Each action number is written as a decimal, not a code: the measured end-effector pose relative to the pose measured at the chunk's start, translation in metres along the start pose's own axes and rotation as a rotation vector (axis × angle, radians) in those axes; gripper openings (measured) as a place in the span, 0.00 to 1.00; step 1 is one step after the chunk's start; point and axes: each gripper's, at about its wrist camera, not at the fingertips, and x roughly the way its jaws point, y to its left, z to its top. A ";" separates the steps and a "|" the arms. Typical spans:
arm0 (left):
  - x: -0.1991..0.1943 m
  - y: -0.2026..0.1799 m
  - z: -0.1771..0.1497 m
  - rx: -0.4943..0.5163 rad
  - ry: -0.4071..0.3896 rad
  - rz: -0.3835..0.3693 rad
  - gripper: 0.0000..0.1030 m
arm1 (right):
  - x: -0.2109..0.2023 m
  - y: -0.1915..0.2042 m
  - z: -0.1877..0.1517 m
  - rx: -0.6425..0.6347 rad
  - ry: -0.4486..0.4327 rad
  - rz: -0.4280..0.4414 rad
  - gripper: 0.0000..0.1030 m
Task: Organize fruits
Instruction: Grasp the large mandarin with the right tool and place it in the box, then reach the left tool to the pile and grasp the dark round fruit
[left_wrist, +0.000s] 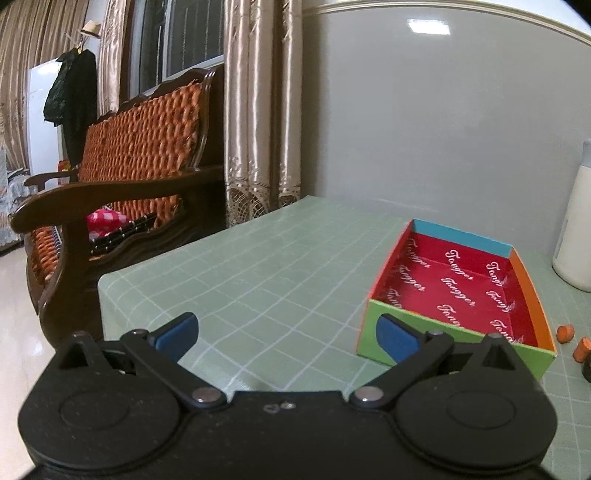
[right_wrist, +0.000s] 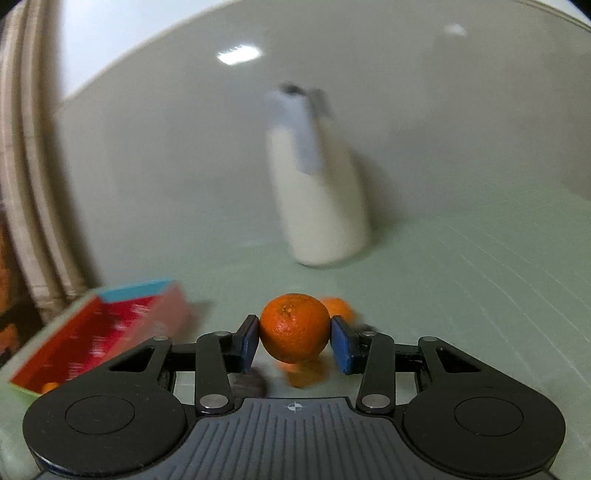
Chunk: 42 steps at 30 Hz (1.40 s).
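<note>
Right gripper (right_wrist: 294, 345) is clamped on the orange (right_wrist: 294, 326), blue pads pressed against both its sides, holding it clear of the table. Left gripper (left_wrist: 288, 338) hangs with jaws spread wide, nothing between them, pointing slightly downward.

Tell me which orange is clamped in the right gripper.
The big, sharp orange in front, pressed between the blue pads of the right gripper. The other orange sits free behind it, and a blurred one lies below on the table.
</note>
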 end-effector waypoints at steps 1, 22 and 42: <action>0.000 0.001 0.000 0.000 0.001 0.004 0.94 | -0.002 0.008 -0.001 -0.014 -0.011 0.033 0.41; 0.006 0.004 -0.009 0.000 0.036 0.003 0.94 | 0.018 0.127 -0.037 -0.266 0.059 0.367 0.44; -0.012 -0.030 -0.012 0.081 -0.050 -0.083 0.94 | -0.020 0.045 -0.006 -0.137 -0.157 -0.001 1.00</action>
